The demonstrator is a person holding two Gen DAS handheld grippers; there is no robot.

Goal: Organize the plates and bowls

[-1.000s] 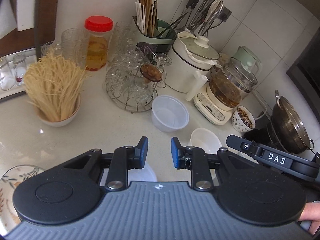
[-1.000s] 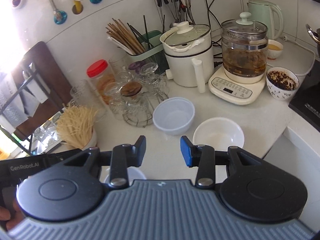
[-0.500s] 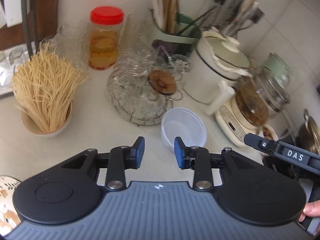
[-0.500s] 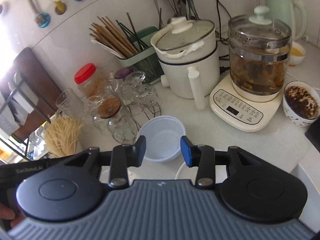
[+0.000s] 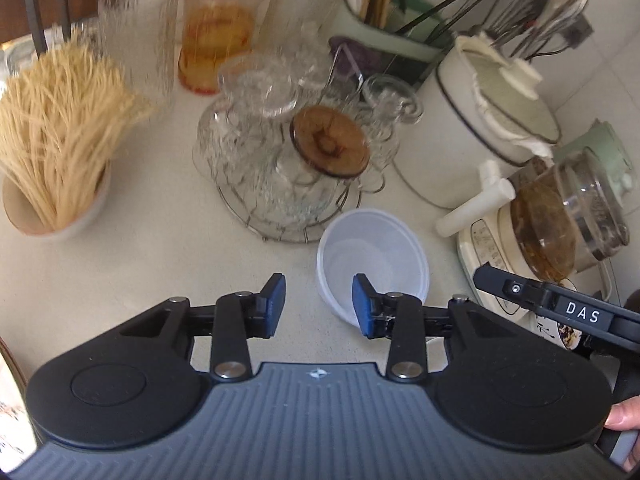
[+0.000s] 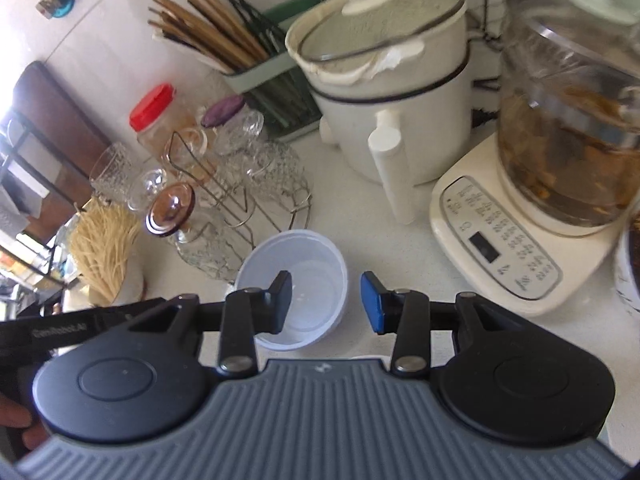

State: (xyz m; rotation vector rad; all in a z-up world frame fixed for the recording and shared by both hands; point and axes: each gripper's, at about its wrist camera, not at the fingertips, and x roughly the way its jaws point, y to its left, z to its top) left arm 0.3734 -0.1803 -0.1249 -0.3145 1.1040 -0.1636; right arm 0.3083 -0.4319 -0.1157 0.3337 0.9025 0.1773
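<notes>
Both views look down on a crowded white counter (image 5: pixel 120 264). The translucent plastic bowl (image 5: pixel 372 256) sits upright and empty on the counter, just in front of the wire rack of drinking glasses (image 5: pixel 280 168) and left of the tea kettle's cream base (image 6: pixel 500 240). Left gripper (image 5: pixel 319 303): fingers apart and opening, nothing between them; its right finger overlaps the bowl's near rim in the left wrist view, though contact cannot be told. Right gripper (image 6: pixel 326 303): fingers apart, holding nothing; in the right wrist view its left finger (image 6: pixel 282 300) lies over the bowl's interior (image 6: pixel 296 280) while the bowl's right rim falls in the gap between the fingers. Contact again cannot be told. A thin white edge (image 6: pixel 366 357) shows just below the gap, above the gripper body; too little is visible to identify it. Behind the bowl stand a white lidded cooker (image 6: pixel 384 80), a chopstick holder (image 6: pixel 256 64), a red-capped jar (image 5: pixel 218 28) and a small bowl of dry noodles (image 5: pixel 56 128). The glass tea kettle (image 6: pixel 572 120) holds brown liquid. Far-right edge of the right wrist view: part of a patterned bowl with dark contents (image 6: pixel 630 276). Both frames are slightly motion-blurred.
</notes>
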